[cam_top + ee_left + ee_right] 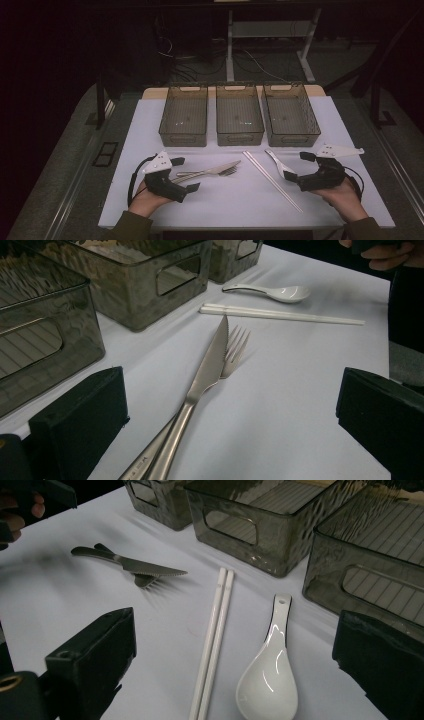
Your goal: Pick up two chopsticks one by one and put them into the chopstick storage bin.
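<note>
A steel knife (pixel 210 170) lies across a steel fork (pixel 227 172) on the white table (pixel 225 200), left of centre. A pair of white chopsticks (pixel 272 180) runs diagonally at centre, and a white ceramic spoon (pixel 277 162) lies to their right. My left gripper (pixel 185 174) rests open by the knife and fork handles; the knife (pixel 200 385) and fork (pixel 235 347) lie between its jaws' line of sight. My right gripper (pixel 299 166) rests open just right of the spoon; the spoon (pixel 270 675) and chopsticks (pixel 215 635) lie ahead of it. Nothing is held.
Three empty smoky-grey plastic bins stand in a row at the table's far side: left (pixel 184 116), middle (pixel 239 115), right (pixel 291 115). The table's near edge is just under the person's wrists. Dark floor and a desk frame lie beyond.
</note>
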